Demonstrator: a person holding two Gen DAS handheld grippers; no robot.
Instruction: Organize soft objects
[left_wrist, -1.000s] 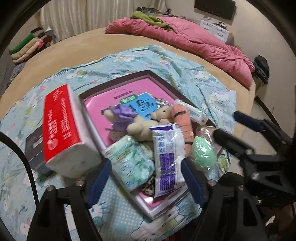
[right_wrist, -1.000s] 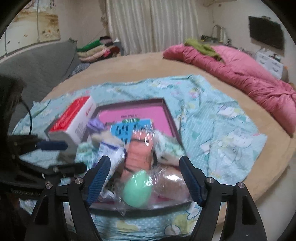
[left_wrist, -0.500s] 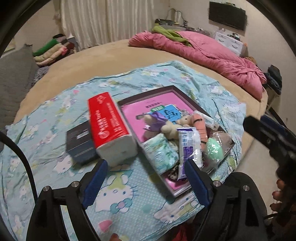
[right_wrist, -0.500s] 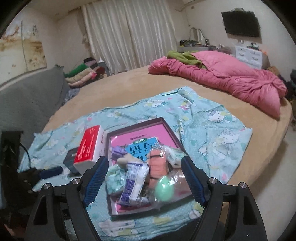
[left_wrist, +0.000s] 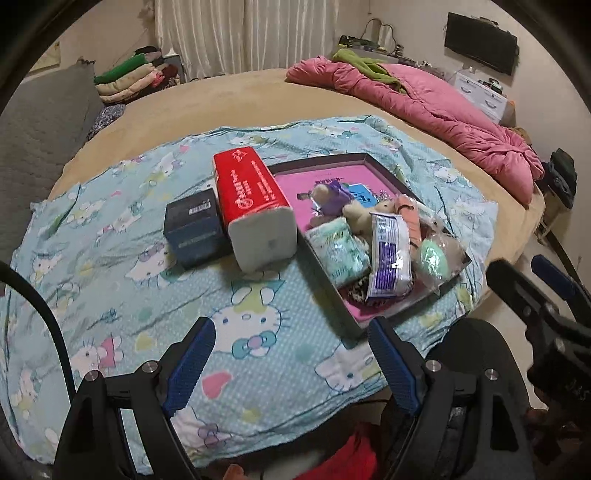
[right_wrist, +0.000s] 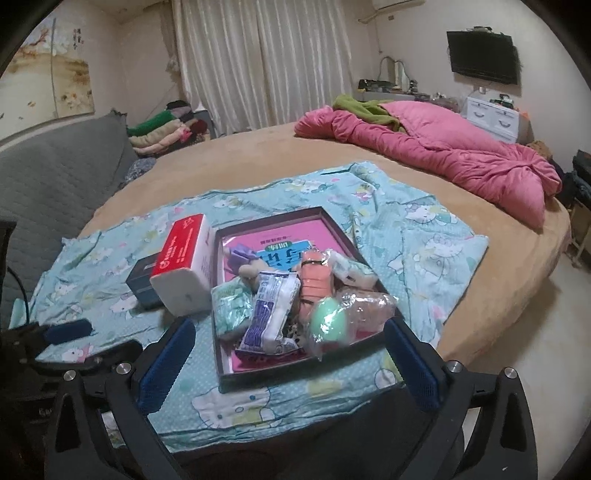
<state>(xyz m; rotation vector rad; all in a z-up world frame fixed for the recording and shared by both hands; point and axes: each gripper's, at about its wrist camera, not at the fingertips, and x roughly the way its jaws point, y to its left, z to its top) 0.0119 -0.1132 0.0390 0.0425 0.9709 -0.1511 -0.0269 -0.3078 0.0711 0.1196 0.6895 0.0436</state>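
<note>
On blue cartoon-cat blanket (left_wrist: 110, 236), spread over tan round bed (left_wrist: 236, 99). Far left: dark blue box (left_wrist: 194, 230), touching red tissue pack (left_wrist: 255, 206) lying on its side beside it. Just right of pack: shallow dark tray (left_wrist: 321, 164) with pink lining, crowded at near end with soft things. Within tray, left to right: pale green packet (left_wrist: 338, 253), purple plush toy (left_wrist: 332, 197) farther back, beige plush (left_wrist: 358, 218), white-and-blue packet (left_wrist: 388, 258), orange plush (left_wrist: 410, 218), mint-green ball (left_wrist: 432, 258) in clear wrap at right corner. Far right on bed: pink duvet (left_wrist: 436, 110), bunched.

Below blanket edge, left gripper (left_wrist: 291, 365): blue-padded jaws spread wide, grasping nothing, well short of tray. Right gripper (right_wrist: 288, 365): likewise released, jaws wide apart, empty, framing near end of tray from the front without touching it.
</note>
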